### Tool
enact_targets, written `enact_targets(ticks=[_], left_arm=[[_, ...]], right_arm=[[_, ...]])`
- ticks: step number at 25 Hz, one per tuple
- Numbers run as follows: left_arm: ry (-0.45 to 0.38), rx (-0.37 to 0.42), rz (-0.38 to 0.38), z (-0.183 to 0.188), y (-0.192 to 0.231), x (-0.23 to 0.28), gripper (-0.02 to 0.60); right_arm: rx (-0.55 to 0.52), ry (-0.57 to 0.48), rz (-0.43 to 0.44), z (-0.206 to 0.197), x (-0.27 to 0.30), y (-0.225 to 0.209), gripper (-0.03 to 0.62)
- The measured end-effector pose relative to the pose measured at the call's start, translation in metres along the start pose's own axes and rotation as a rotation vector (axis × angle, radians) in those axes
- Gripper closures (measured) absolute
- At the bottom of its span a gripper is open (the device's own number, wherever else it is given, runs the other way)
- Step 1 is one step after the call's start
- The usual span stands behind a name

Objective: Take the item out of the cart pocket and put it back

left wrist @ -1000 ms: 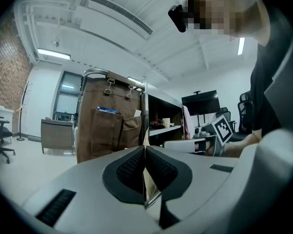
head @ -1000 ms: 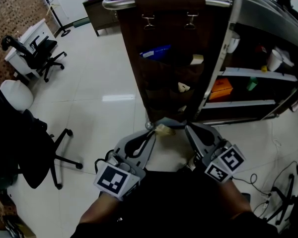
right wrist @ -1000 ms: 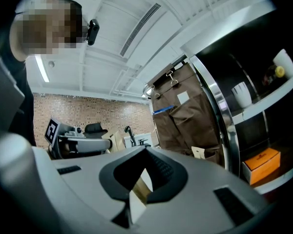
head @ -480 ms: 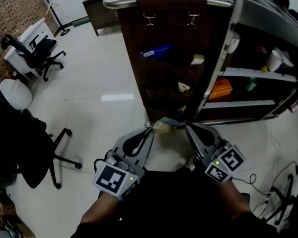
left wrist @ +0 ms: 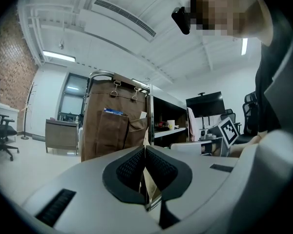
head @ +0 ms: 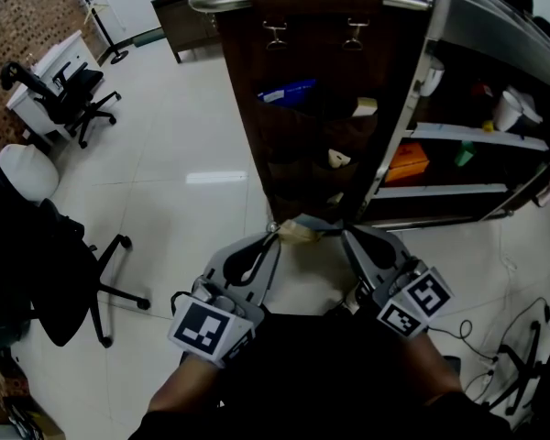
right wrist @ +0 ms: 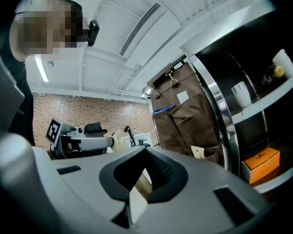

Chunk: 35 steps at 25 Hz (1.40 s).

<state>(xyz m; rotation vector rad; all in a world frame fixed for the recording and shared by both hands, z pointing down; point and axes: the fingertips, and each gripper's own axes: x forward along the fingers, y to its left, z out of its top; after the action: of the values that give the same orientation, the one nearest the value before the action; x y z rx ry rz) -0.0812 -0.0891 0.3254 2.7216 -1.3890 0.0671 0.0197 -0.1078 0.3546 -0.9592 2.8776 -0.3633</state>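
Note:
A small beige packet [head: 300, 231] hangs between my two grippers, low in front of the brown fabric pocket organiser [head: 302, 145] on the cart. My left gripper [head: 277, 237] is shut on the packet's left end; in the left gripper view the thin tan packet [left wrist: 149, 191] stands edge-on between the closed pads [left wrist: 132, 167]. My right gripper [head: 342, 235] meets the packet from the right; in the right gripper view the beige packet [right wrist: 138, 191] sits between its closed jaws. The organiser's pockets hold a blue item [head: 288, 92] and pale packets [head: 364, 108].
The cart's steel handle bar [head: 293, 0] runs above the organiser. Shelves to the right carry an orange box [head: 409, 163] and white cups [head: 507, 110]. Office chairs [head: 69, 99] stand on the left, another dark chair [head: 46, 273] is close by, and cables [head: 513, 374] lie on the floor at right.

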Motion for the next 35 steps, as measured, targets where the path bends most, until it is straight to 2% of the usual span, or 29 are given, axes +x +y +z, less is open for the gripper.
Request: enact_targets(ticks=[9, 19, 24, 31, 35], left_arm=[[-0.053, 0.082, 0.029, 0.035, 0.015, 0.008, 0.578], [-0.107, 0.227, 0.069, 0.077, 0.035, 0.025, 0.578], [-0.127, 0.324, 0.099, 0.094, 0.046, 0.035, 0.58], [-0.11, 0.433, 0.117, 0.102, 0.056, 0.061, 0.578], [-0.098, 0.441, 0.111, 0.1, 0.058, 0.073, 0.58]], right_arm=[[0.006, -0.001, -0.006, -0.002, -0.001, -0.003, 0.579], [0.002, 0.0, -0.012, -0.001, -0.003, -0.006, 0.579], [0.0, 0.002, -0.014, -0.001, -0.002, -0.007, 0.579], [0.001, 0.001, -0.02, 0.0, -0.002, -0.01, 0.579], [-0.007, -0.013, -0.03, 0.002, -0.003, -0.014, 0.579]])
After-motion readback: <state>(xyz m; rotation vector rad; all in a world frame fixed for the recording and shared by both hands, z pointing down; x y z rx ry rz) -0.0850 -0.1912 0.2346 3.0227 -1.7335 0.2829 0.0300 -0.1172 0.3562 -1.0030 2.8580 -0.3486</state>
